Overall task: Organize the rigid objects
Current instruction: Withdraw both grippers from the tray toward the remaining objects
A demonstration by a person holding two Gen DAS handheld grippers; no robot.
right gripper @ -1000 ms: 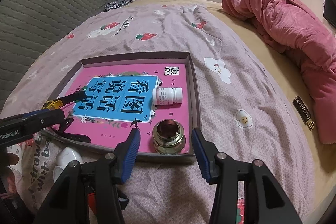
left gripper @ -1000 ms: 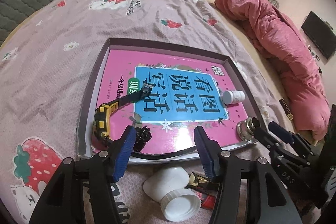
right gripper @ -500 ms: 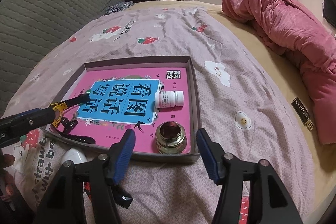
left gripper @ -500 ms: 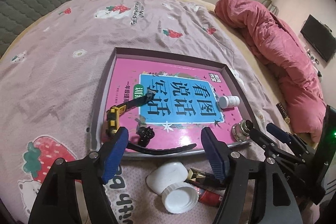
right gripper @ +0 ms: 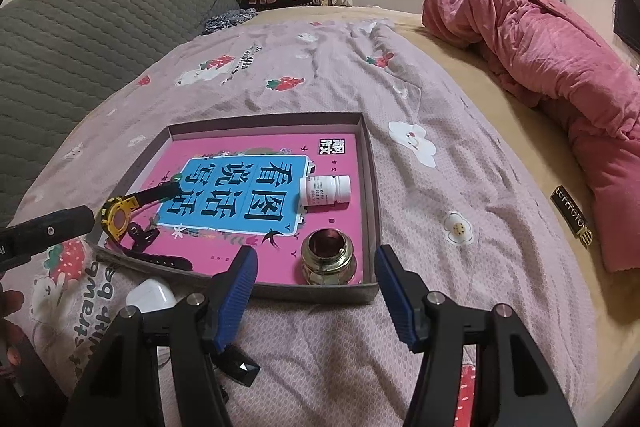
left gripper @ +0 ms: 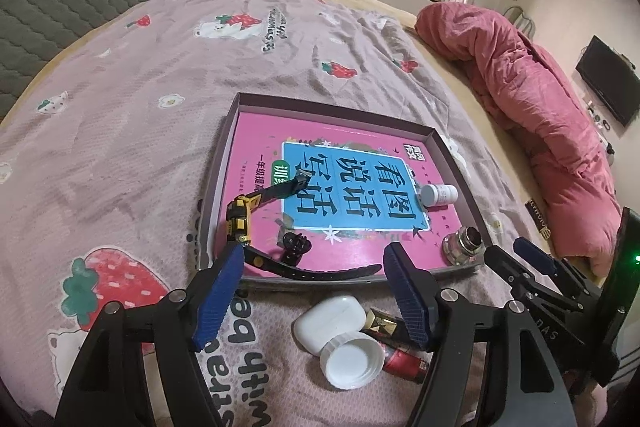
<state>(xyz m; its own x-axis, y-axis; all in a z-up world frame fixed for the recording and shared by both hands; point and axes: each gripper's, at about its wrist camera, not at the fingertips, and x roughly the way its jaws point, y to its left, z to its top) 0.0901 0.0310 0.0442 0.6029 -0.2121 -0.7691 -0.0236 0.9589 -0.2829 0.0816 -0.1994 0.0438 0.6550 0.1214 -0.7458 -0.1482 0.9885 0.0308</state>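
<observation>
The left tool [left gripper: 314, 291] points steeply downward with its blue-padded fingers [left gripper: 218, 297] spread wide; its jaws have just been opening and nothing sits between them. The right tool [right gripper: 314, 293] tilts down at a similar angle, its fingers [right gripper: 236, 293] also parted with nothing between them, the jaws having just been opening too. Fingertips of the person's left hand [right gripper: 10, 327] show at the right view's left edge.

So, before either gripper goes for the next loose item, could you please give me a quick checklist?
1. Left gripper open, nothing between the pads: ok; its jaws have just been opening.
2. Right gripper open and empty: ok, likewise just opened.
3. Watch and metal fitting inside the tray: ok.
4. White case, white cap and red tube in the tray: not ok, they lie on the bedspread.
5. Free room in the tray: ok.
</observation>
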